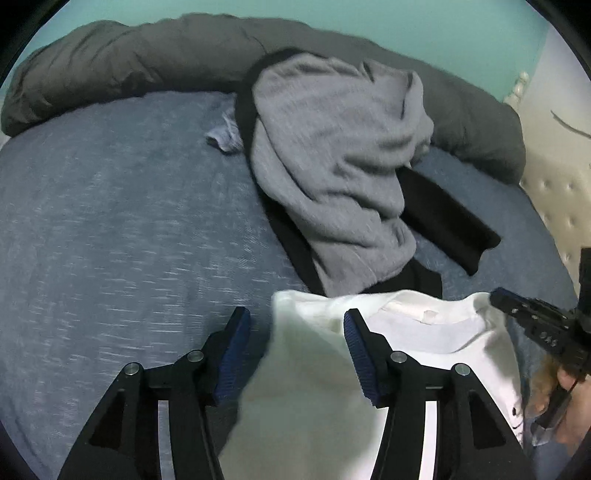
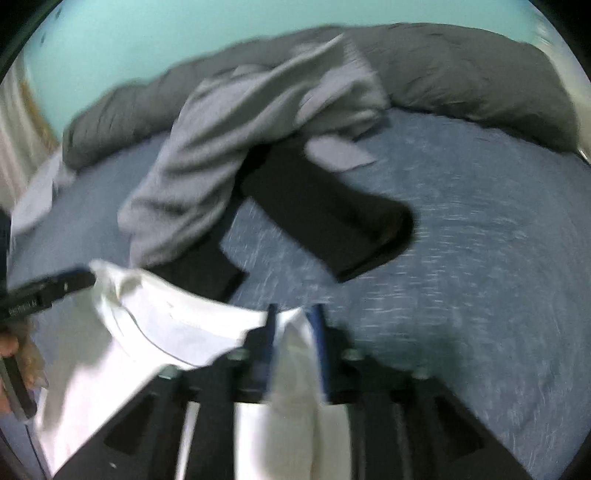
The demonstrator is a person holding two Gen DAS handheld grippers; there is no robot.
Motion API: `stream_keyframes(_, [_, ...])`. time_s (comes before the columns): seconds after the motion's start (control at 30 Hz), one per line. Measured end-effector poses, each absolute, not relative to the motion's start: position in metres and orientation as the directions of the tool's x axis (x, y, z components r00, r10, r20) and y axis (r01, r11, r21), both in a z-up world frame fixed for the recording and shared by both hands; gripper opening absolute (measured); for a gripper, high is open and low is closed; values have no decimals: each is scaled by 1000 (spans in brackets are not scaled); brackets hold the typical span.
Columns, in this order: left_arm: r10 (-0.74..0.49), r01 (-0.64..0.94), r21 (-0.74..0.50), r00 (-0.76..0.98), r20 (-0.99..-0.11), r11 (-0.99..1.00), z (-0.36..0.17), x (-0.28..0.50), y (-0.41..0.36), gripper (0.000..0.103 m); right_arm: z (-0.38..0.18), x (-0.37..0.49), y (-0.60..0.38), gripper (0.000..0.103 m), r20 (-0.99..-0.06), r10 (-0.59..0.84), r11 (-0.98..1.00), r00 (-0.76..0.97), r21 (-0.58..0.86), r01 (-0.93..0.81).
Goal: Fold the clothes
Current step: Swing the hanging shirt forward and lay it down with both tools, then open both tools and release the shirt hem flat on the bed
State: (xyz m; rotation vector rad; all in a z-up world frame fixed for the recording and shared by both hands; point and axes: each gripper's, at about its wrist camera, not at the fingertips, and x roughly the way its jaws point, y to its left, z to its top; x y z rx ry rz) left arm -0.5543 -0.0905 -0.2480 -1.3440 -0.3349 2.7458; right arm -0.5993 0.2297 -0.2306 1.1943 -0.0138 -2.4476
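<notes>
On the blue bedsheet, the white shirt lies at six o'clock below the grey sweatshirt, its cloth between the released left gripper, whose pads stand clear, and, through blur, seemingly loose within the parted right gripper.

A bedroom in someone's home: a bed with a blue sheet, a rumpled grey duvet along its far edge, a cream tufted headboard, loose clothes strewn about, teal wall behind.
</notes>
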Motion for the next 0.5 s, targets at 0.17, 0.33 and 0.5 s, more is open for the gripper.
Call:
stream_keyframes(0.17, [157,25,-231,-660,-735,-973,-219,-507,-111,57,-214,-563,274,48,-699,-422,-907,-578,318,278])
stream_keyframes(0.33, [179,17,-248,-648,-740,-969,-217,-430,-122,57,-208,-505,312,48,-681,-467,-882,-565,407,238])
stream_keyframes(0.5, [243,28,-326,-604,-759,-945,-237,-352,-121,68,-214,-439,348,48,-692,-457,-877,-559,453,158])
